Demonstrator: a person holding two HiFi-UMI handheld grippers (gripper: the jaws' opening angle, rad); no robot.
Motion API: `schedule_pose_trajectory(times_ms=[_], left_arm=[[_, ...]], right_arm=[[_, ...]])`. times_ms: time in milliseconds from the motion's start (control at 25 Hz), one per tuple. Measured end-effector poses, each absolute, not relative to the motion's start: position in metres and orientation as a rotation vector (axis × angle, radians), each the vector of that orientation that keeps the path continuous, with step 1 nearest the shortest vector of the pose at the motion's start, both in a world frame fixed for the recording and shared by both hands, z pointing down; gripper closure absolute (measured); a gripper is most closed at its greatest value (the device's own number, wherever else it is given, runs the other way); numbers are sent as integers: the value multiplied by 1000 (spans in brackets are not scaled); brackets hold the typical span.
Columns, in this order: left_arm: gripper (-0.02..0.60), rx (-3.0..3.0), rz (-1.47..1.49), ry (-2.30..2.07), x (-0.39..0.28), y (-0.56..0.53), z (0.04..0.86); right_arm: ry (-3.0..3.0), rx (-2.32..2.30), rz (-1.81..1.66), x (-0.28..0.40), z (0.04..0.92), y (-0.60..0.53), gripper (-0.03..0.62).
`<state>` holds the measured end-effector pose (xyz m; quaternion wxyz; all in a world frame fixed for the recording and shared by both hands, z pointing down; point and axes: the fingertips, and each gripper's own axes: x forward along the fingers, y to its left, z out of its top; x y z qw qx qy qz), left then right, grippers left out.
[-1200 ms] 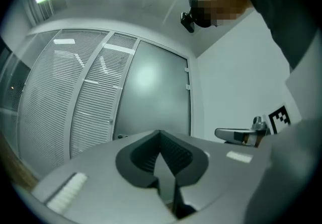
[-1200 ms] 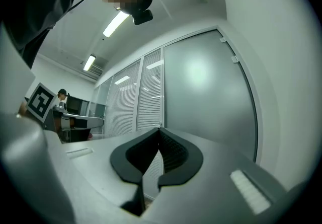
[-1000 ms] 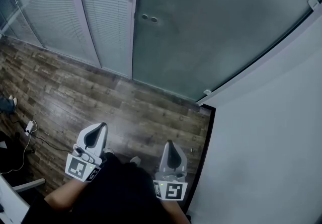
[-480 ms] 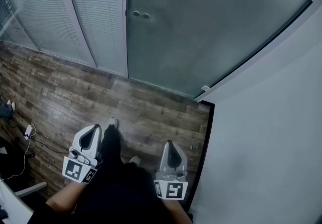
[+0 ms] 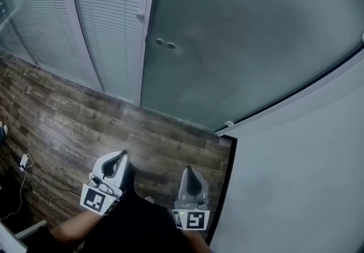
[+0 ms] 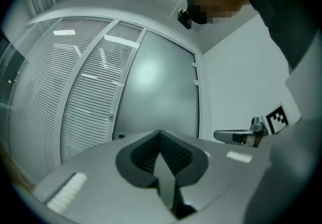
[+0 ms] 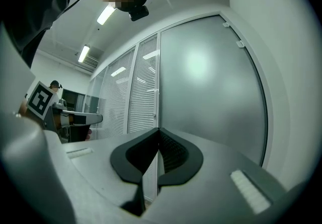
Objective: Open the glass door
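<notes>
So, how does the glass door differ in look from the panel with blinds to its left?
The glass door is plain frosted glass; the blind panel shows horizontal slats. The glass door is wider than the blind panel. The glass door has two round fittings near its left edge; the blind panel has none. Both stand upright and reach the wooden floor.
</notes>
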<state>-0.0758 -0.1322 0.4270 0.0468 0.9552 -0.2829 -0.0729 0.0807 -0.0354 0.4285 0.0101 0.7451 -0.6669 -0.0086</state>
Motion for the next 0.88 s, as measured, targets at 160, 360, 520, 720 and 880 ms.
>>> schedule_pose_trajectory(times_ms=[160,360,520,720,880], left_arm=[[583,2922,-268,-809,-66,-187,412],[583,2927,-269,-792,-69,-260,405],[583,2940,-251,-744,-65,-294,407],[583,2963,-257,-654,-39,-305,399],[583,2966,-243,-686,-25,-303,425]], right_arm=[[-2052,2337,-7,85,422,-101,592],[-2013,2347,-20,84,416,-179,591],[-1990,2361,-24,84,420,-227,591],[-1977,2339,-23,95,423,-266,583],[-1998,2315,-19,111,452,-275,572]])
